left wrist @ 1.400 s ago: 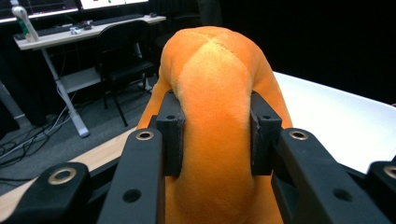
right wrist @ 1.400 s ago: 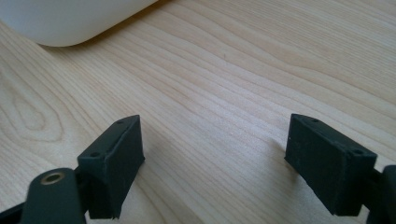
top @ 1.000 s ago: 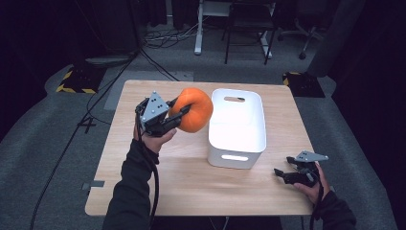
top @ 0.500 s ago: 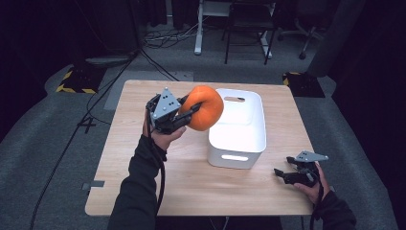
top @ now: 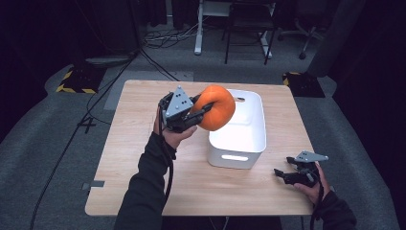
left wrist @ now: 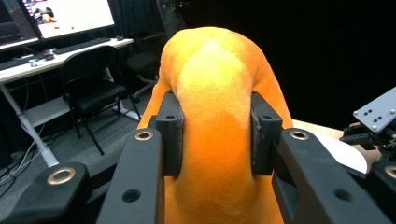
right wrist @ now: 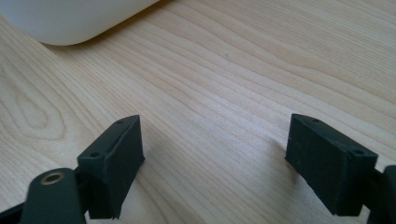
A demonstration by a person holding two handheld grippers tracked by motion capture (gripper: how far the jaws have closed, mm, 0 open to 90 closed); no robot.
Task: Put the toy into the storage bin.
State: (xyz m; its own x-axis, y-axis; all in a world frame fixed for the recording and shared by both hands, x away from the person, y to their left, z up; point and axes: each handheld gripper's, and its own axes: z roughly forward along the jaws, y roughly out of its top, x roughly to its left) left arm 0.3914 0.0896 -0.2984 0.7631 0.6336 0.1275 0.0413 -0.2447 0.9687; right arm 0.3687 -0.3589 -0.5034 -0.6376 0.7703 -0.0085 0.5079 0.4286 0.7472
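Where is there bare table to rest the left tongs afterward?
Bare wood lies left of the white bin, from the far edge to the near edge, and in front of the bin. The near right corner is taken by the right tongs.

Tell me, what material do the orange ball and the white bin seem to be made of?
Orange ball: probably plush fabric, matte and fuzzy, with seams, dented between the pads. White bin: likely plastic, smooth, rounded corners, moulded handle slot.

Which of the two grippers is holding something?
The left gripper: its pads are clamped on the orange plush toy, held up at the white bin's near-left edge. The right gripper rests open on the table, nothing between its pads.
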